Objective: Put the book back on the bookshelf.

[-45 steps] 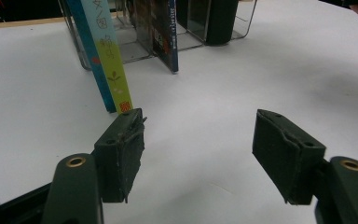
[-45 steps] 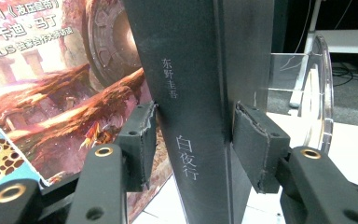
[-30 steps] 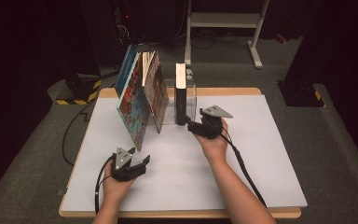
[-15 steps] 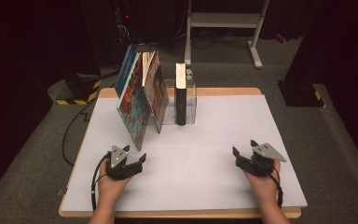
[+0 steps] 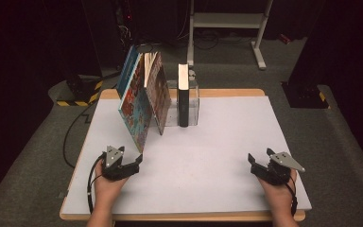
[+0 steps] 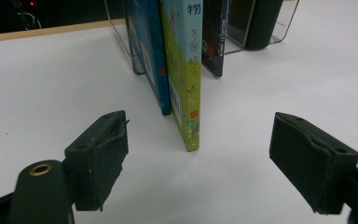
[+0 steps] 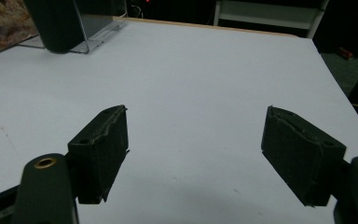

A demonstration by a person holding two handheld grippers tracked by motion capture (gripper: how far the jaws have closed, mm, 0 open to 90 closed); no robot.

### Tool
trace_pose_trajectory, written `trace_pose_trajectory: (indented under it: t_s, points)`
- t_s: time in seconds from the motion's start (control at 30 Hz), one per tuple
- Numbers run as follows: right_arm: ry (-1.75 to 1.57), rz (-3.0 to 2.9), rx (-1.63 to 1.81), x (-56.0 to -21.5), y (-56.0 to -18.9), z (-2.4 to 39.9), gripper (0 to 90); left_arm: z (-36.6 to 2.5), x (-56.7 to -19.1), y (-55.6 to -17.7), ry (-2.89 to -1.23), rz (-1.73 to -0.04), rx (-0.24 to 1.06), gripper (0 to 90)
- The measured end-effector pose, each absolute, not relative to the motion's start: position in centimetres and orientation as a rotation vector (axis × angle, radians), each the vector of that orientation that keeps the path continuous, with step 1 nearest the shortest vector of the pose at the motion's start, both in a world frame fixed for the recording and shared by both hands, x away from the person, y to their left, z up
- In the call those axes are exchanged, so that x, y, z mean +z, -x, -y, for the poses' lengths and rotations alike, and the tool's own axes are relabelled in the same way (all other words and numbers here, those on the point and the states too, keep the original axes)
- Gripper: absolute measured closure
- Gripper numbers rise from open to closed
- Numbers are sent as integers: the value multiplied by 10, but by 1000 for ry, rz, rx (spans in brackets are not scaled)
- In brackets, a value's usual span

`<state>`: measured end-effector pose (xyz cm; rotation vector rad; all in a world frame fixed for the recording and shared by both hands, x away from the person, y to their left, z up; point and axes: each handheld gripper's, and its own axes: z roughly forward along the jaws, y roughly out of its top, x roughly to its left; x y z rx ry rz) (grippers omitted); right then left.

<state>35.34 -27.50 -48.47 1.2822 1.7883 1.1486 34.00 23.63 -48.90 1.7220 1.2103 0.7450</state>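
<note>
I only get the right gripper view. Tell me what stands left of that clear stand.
Observer: Several picture books lean together beside the stand.
Operator: Report the left gripper.
Observer: The left gripper rests at the table's front left. Its jaws have just been opening, with nothing between them.
Operator: Name the book it faces.
Observer: A thin green-spined book, standing on its edge.

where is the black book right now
In the high view the black book stands upright in the clear holder at the table's far middle, just right of the leaning picture books, far from both grippers.
</note>
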Motion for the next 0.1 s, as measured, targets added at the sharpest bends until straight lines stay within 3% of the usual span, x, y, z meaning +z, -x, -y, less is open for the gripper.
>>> trace_pose_trajectory:
  t_s: [0.1]
  points:
    - [-1297, -1788, 1151, -486, -353, 276, 215, -237, -489, -340, -1715, -1213, 741, 191]
